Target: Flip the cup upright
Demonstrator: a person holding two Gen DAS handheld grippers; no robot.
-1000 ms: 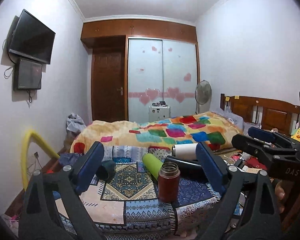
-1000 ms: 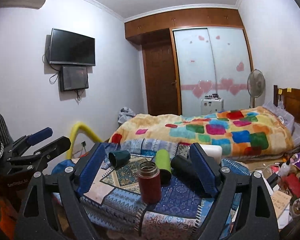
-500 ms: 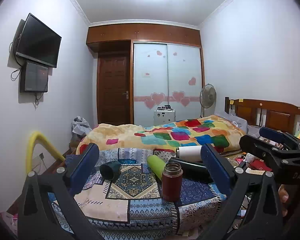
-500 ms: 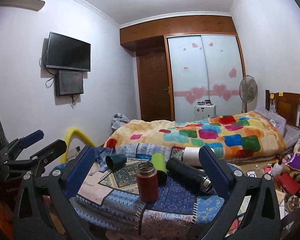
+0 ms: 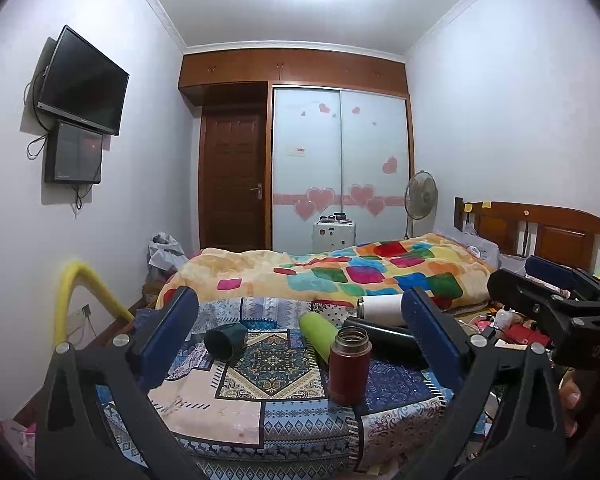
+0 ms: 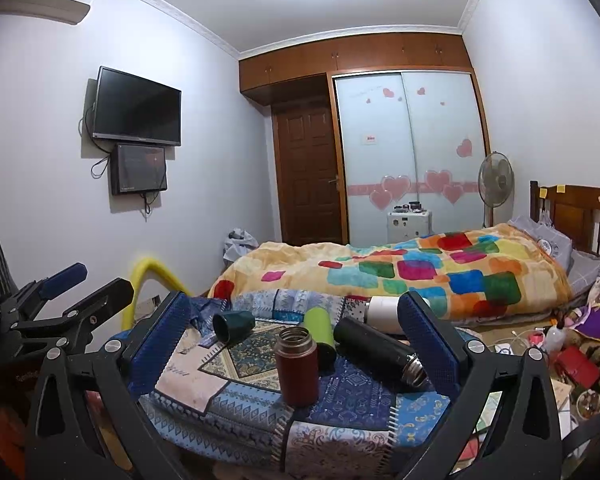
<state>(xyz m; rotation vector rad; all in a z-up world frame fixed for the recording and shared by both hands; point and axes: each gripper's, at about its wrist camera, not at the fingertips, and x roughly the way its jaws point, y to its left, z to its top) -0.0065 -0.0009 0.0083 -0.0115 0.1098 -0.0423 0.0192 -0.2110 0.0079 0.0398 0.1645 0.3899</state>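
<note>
- Compared with a second ago, both cameras are pulled back and raised a bit: more ceiling is seen, and the patchwork table cloth (image 5: 204, 404) sits lower and further off. Nothing on it is shifted, though.
- So no progress on the flip yet, by the look of it. The dark green cup (image 5: 225, 343) is still lying on its side at the far left of the cloth, mouth turned toward the camera, well apart from both tools.
- The left gripper (image 5: 300, 342) is held level, facing the cloth, blue pads spread wide, nothing between them.
- Same deal with the right gripper (image 6: 294, 342): jaws wide apart, empty, hovering short of the table.
- The red flask (image 6: 297, 366) stands upright nearest the grippers; the lime green bottle (image 5: 318, 334), black flask (image 6: 374, 350) and white bottle (image 5: 380, 307) are lying down behind it.
</note>
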